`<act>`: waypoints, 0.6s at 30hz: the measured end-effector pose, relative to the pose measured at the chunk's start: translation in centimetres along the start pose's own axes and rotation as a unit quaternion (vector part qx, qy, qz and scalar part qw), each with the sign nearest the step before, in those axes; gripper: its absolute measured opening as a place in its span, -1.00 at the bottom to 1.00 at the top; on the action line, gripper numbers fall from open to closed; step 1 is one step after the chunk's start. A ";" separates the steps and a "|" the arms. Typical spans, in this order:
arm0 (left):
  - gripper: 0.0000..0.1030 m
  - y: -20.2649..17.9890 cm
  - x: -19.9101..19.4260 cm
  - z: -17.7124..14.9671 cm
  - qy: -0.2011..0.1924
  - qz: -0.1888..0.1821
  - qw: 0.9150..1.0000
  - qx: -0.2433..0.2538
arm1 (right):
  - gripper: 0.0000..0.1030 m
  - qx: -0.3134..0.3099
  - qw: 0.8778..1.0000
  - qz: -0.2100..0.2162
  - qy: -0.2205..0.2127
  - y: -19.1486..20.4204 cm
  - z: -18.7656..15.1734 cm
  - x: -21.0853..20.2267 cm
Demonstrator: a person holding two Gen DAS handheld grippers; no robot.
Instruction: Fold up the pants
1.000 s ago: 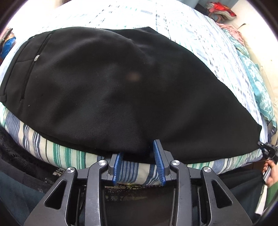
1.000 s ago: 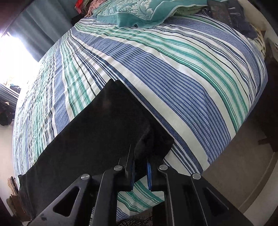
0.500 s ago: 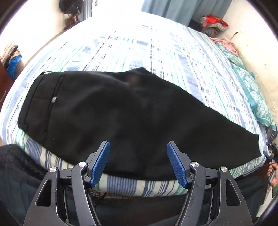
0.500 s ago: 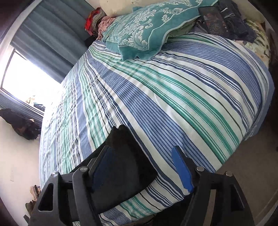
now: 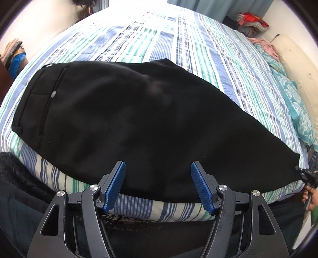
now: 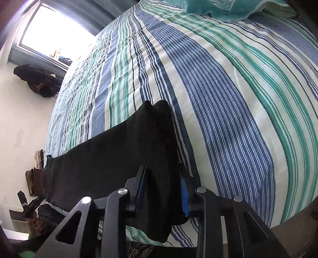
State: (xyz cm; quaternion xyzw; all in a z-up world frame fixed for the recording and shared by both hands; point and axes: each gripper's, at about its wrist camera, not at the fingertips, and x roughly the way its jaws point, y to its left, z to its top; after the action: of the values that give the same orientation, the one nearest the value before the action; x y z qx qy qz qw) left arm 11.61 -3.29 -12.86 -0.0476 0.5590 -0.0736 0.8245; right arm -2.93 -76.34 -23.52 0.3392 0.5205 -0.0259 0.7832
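Observation:
Black pants (image 5: 139, 109) lie flat across the near side of a striped bed (image 5: 178, 39), waistband to the left, leg ends to the right. My left gripper (image 5: 158, 168) hangs open just above the pants' near edge, its blue pads (image 5: 115, 184) apart and holding nothing. In the right wrist view the leg end of the pants (image 6: 119, 158) fills the gap between the jaws of my right gripper (image 6: 162, 174). Those jaws are closing, and the pads press on the cloth at the near hem corner. The hem edge sticks up ahead of the fingers.
Teal pillows (image 5: 298, 111) and a cream headboard (image 5: 294, 65) lie at the bed's right end. Clothes are piled by the walls (image 5: 252, 17). A bright window (image 6: 55, 33) faces the far side. The bed edge drops to the floor close under both grippers.
My left gripper let go of the pants' near edge, opened wide and rose a little. My right gripper released the hem, opened, shifted sideways, and has now narrowed around the leg end.

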 end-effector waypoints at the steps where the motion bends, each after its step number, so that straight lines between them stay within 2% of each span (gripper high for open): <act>1: 0.37 0.1 0.1 0.0 0.002 -0.001 1.000 -0.004 | -0.54 0.010 1.000 0.003 0.002 -0.3 0.0 0.0; 2: 0.37 0.1 0.2 0.0 0.003 0.000 1.000 -0.006 | -0.74 0.020 1.000 0.011 0.002 -0.6 0.0 0.0; 5: 0.37 -0.1 0.0 0.1 -0.004 0.001 1.000 -0.001 | -0.80 0.039 0.998 0.048 -0.016 -0.5 -0.4 -0.7; 10: 0.37 -0.4 0.3 0.2 -0.008 -0.006 1.000 0.006 | -0.82 0.073 0.982 0.154 -0.075 1.6 -2.2 -3.4; 14: 0.37 -0.6 1.0 0.1 -0.002 -0.016 1.000 0.009 | -0.82 0.088 0.960 0.249 -0.095 5.7 -3.9 -3.9; 18: 0.37 -0.5 1.1 -0.2 -0.007 -0.028 1.000 0.009 | -0.82 0.091 0.931 0.342 -0.085 12.2 -5.7 -1.7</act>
State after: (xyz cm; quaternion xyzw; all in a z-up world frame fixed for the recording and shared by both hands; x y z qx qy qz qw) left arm 11.75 -3.94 -13.89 -0.0560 0.5506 -0.1010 0.8267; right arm -3.48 -64.28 -17.26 0.5630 0.2999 0.1682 0.7515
